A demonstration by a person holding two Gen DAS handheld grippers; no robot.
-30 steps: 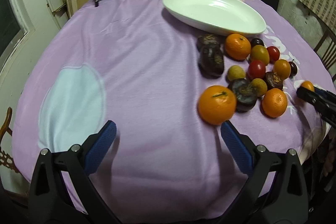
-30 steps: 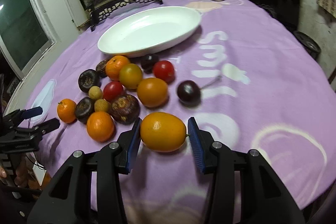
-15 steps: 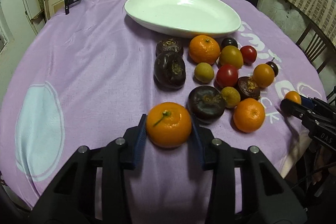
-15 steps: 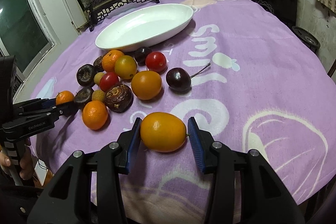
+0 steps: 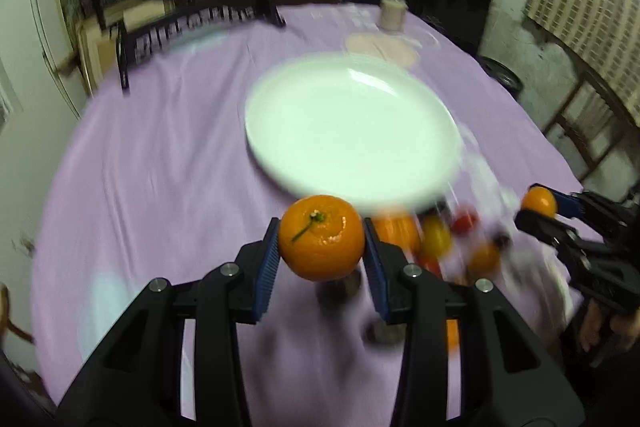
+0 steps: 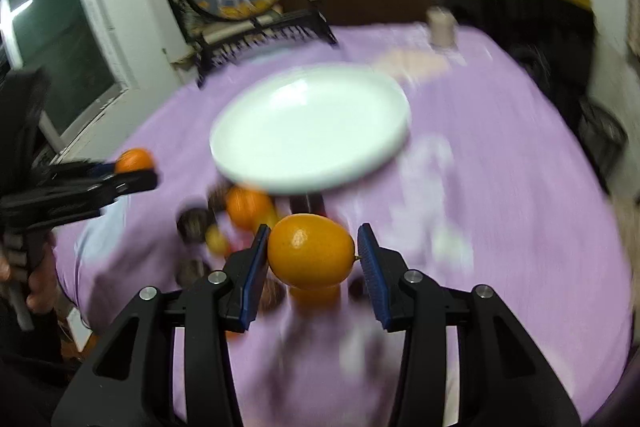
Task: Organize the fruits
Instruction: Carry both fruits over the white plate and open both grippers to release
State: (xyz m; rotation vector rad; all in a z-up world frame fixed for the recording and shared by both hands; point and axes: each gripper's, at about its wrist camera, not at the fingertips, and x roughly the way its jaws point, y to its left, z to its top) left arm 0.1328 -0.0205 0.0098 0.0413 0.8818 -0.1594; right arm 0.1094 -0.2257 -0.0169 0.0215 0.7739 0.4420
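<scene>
Plate, white oval ceramic (image 5: 352,131), lay straight ahead of both claws, mid-desk, empty. Left claw (image 5: 322,253) gripped round stemmed orange tangerine (image 5: 322,237), aloft. Right claw (image 6: 312,259) gripped smooth oval orange fruit (image 6: 311,250), aloft, long axis spanning pads. Neither clearly nearer plate.

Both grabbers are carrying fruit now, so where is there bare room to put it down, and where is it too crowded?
The white plate shows nothing on it. Bare purple tablecloth stretches from the plate to the dark framed stand. More bare cloth lies on the plate's other side in the right wrist view. The blurred fruit cluster just below the plate is crowded.
</scene>
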